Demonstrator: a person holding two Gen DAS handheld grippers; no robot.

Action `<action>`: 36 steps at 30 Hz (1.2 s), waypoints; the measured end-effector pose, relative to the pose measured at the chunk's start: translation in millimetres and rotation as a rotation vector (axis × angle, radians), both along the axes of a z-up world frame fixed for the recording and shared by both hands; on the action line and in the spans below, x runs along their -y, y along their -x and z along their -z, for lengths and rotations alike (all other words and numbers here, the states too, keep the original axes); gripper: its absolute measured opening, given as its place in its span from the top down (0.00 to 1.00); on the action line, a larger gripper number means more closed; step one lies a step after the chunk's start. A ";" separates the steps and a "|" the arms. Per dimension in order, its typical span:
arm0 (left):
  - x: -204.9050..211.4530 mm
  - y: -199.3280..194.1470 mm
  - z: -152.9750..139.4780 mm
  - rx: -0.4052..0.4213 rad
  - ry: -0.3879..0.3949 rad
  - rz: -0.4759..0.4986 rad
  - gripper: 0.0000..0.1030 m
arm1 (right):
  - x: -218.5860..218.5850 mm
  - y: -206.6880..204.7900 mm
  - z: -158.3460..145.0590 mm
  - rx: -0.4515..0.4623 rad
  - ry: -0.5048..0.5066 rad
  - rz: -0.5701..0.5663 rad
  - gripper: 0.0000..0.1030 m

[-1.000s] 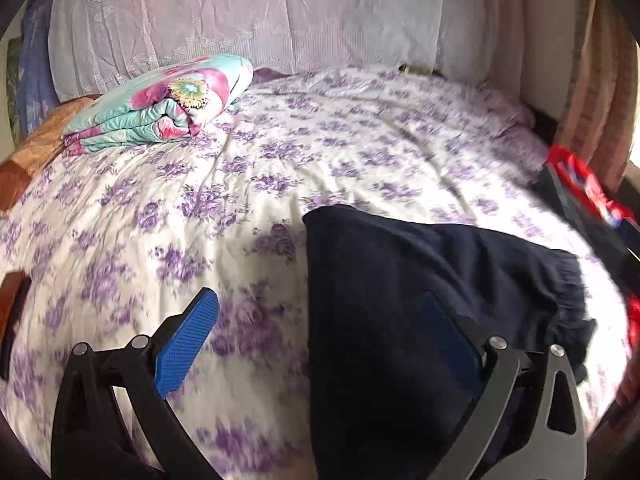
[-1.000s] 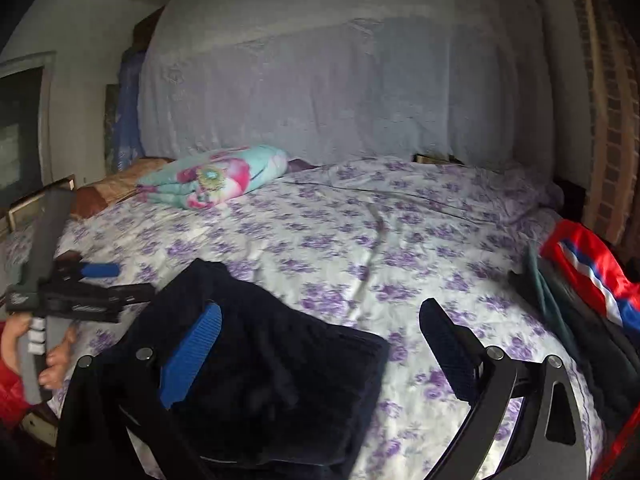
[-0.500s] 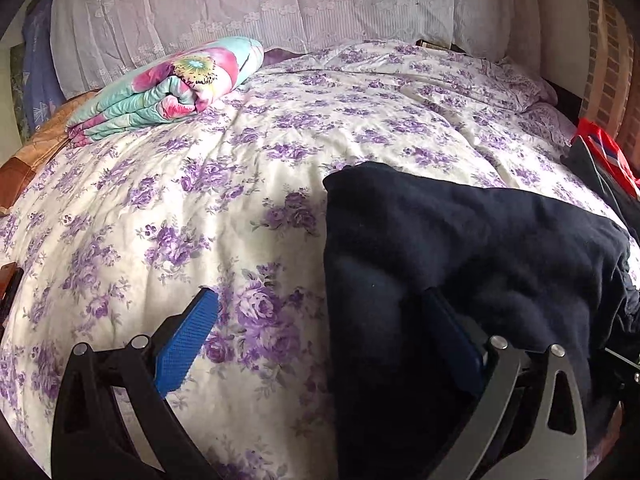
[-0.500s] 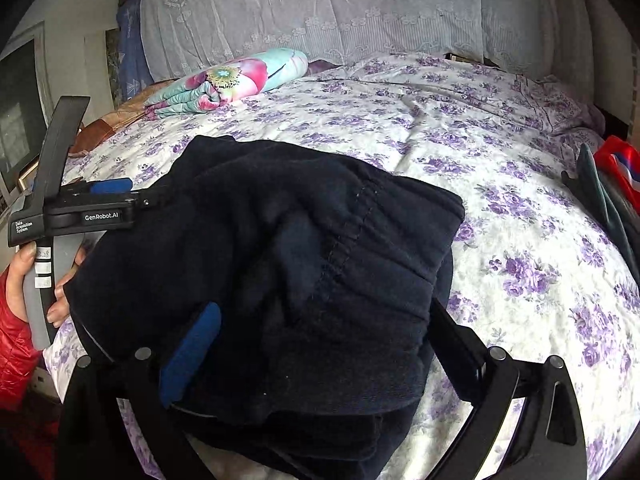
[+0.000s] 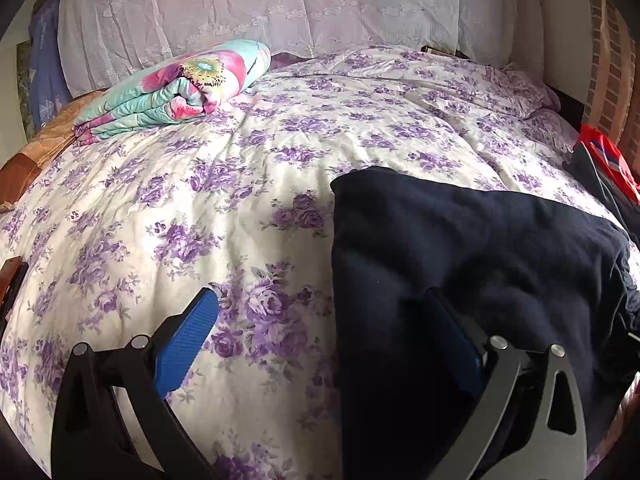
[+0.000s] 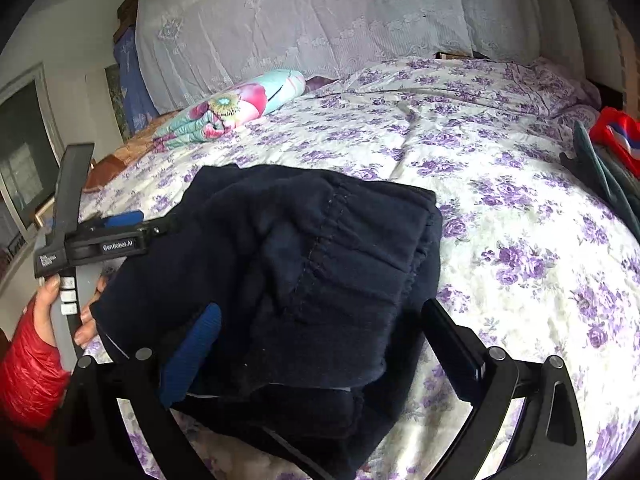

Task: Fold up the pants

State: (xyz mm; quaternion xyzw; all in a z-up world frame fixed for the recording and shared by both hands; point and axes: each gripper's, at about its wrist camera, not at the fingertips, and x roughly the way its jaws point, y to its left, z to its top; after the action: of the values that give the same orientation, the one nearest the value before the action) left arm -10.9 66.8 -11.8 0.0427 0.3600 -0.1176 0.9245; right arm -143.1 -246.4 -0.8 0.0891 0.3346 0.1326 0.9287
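Navy pants (image 6: 304,280) sit bundled on the bed (image 5: 240,208). Left gripper (image 5: 332,336) and right gripper (image 6: 320,340) hang wide open, gripping nothing, probably lining up another fold.

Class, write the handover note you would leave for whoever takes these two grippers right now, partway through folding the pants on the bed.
Left gripper: open, holding nothing, at the pants' left edge.
Right gripper: open, holding nothing, straddling the near end of the bundle.
Pants: dark navy, lying on the floral bedspread near its front edge, already folded into a thick layered bundle, waistband on top.
Left to do: upper layers look rumpled and uneven; probably smooth and square them, perhaps one more fold.
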 end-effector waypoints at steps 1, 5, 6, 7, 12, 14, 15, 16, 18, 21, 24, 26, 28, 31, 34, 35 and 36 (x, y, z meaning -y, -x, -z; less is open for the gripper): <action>-0.7 0.1 0.0 -0.001 0.003 0.000 0.04 | 7.1 1.8 -0.7 0.000 -0.039 0.011 0.03; -2.2 1.5 0.0 -0.003 0.009 0.002 0.04 | 37.9 4.5 -0.5 -0.021 -0.170 0.073 0.03; -2.8 2.9 0.0 -0.004 0.013 0.004 0.04 | 44.7 3.1 0.5 -0.035 -0.198 0.084 0.03; -3.9 4.9 0.0 -0.008 0.024 0.011 0.05 | 50.9 1.1 1.9 -0.049 -0.224 0.090 0.03; -10.0 13.2 2.0 -0.033 0.069 0.028 0.05 | 61.5 -14.1 10.7 -0.126 -0.301 0.068 0.03; -11.5 18.3 3.6 -0.056 0.103 0.059 0.05 | 55.8 -22.7 10.0 -0.146 -0.280 0.039 0.03; -12.7 21.0 5.3 -0.079 0.133 0.087 0.05 | 52.6 -27.3 9.8 -0.159 -0.269 0.027 0.03; -14.2 22.8 7.3 -0.101 0.161 0.107 0.05 | 49.8 -31.6 10.4 -0.173 -0.259 0.017 0.03; -18.7 24.4 12.9 -0.170 0.251 0.160 0.05 | 45.4 -43.9 13.7 -0.218 -0.237 0.002 0.03; -23.7 16.3 24.8 -0.288 0.392 0.249 0.05 | 41.8 -65.3 17.4 -0.244 -0.249 -0.018 0.03; -12.3 10.6 24.5 -0.300 0.363 0.289 0.05 | 38.9 -86.1 18.9 -0.254 -0.286 -0.029 0.03; -2.6 8.0 24.2 -0.289 0.328 0.287 0.04 | 36.0 -89.1 19.6 -0.245 -0.296 -0.039 0.03; 3.5 7.5 24.1 -0.278 0.298 0.284 0.04 | 36.4 -86.1 21.4 -0.215 -0.299 -0.046 0.03; 4.5 6.4 22.6 -0.283 0.294 0.283 0.06 | 31.4 -82.9 20.4 -0.207 -0.292 -0.062 0.08; 9.1 17.5 11.4 -0.237 0.301 0.306 0.30 | 22.2 -73.9 14.7 -0.184 -0.281 -0.067 0.37; 11.8 20.7 9.9 -0.214 0.279 0.298 0.37 | 21.6 -70.9 9.9 -0.168 -0.269 -0.071 0.41; 12.6 22.4 7.5 -0.194 0.263 0.285 0.47 | 22.2 -70.0 3.0 -0.148 -0.271 -0.073 0.45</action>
State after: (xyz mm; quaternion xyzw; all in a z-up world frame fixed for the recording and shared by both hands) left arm -33.3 54.2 -19.3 -0.0395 0.4190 -0.2965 0.8573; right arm -73.1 -268.5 -3.8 0.2112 0.3842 0.2033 0.8755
